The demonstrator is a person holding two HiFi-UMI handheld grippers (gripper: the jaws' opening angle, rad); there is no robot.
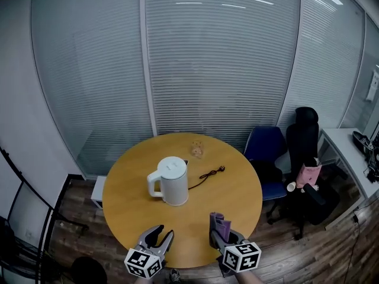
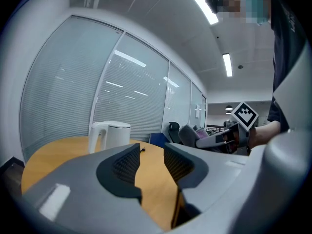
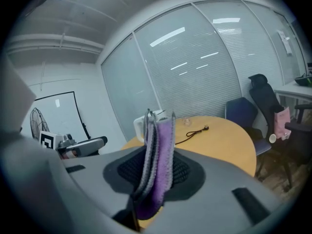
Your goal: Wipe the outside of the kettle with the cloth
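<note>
a: where's the kettle (image 1: 170, 180)?

b: upright on the round table (image 1: 127, 209), lid shut, handle on its left side in the head view. both grippers sit at the table edge on the near side of the kettle, well apart from it.

a: and the tools?

b: the right gripper (image 3: 157, 172) has its jaws pinched on the purple cloth (image 3: 161, 145), which stands up folded between the pads. the left gripper (image 2: 151, 162) has its jaws partly apart, with only bare table showing between them.

a: how will things handle?

b: the cloth looks soft and floppy, so it should mould to the kettle's wall if pressed flat. the kettle looks like smooth hard plastic. it's probably light if empty, and apt to slide or turn under a wipe. i'd steady it with the free gripper at the handle, the one part the jaws could span.

a: anything in the way?

b: a loose power cord (image 1: 207, 174) lies just right of the kettle, one end near its base, and a wipe round that side could snag it. a small clear cup (image 1: 196, 151) stands beyond the kettle, apart. a blue chair (image 1: 266, 149) and a black office chair (image 1: 305, 136) stand farther right of the kettle, off the table, so they're no obstacle.
</note>
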